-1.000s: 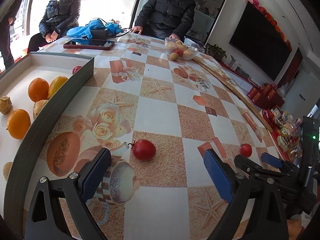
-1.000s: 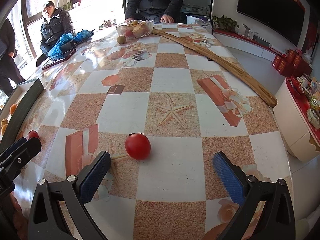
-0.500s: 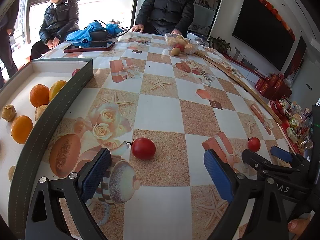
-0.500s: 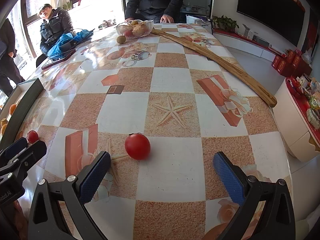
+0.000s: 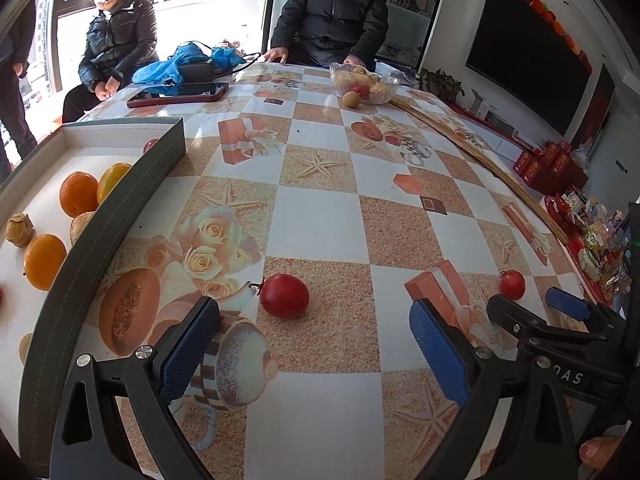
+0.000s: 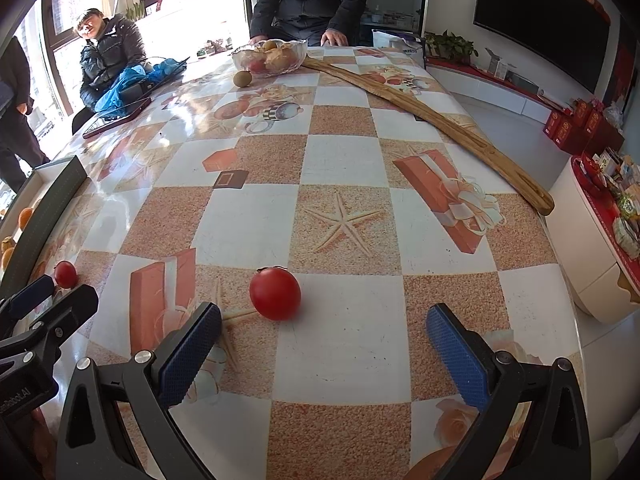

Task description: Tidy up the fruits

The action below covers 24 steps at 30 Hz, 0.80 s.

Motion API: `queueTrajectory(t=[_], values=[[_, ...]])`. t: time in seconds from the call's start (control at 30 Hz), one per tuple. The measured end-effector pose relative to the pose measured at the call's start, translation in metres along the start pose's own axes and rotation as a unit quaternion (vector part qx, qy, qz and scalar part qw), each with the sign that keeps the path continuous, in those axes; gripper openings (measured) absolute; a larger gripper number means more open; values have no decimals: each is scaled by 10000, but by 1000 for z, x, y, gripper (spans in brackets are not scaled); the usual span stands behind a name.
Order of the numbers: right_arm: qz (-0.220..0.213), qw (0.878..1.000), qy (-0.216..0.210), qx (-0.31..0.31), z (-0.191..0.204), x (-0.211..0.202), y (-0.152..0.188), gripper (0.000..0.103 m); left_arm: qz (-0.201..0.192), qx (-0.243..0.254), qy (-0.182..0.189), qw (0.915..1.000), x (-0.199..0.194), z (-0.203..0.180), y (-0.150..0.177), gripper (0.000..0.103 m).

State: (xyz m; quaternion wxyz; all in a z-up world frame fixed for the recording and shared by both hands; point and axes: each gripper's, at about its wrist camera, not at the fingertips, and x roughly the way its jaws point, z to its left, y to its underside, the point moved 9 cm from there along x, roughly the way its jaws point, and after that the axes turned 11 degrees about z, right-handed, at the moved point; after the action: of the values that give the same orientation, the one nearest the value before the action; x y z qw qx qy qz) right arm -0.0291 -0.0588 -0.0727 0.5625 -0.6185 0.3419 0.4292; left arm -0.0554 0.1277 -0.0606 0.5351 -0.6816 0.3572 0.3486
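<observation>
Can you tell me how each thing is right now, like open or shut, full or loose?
Left hand-held gripper: open, holding nothing.
Right hand-held gripper: open, holding nothing.
Small red tomato by the left gripper: loose on the tabletop, ungrasped.
Small red tomato by the right gripper: loose on the tabletop, ungrasped.
Grey-walled tray: lidless, holding oranges.
Clear glass bowl: upright, holding fruit.

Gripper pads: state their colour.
Blue, with a fine textured surface, on black arms; clearest in the right wrist view on the right gripper.
</observation>
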Motion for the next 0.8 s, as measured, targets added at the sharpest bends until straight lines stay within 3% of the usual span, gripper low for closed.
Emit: queueTrajectory(t=[0.8], values=[[0,10000,-1,0,0,0,0,103,29,47,-87,9999,0,1,1,98]])
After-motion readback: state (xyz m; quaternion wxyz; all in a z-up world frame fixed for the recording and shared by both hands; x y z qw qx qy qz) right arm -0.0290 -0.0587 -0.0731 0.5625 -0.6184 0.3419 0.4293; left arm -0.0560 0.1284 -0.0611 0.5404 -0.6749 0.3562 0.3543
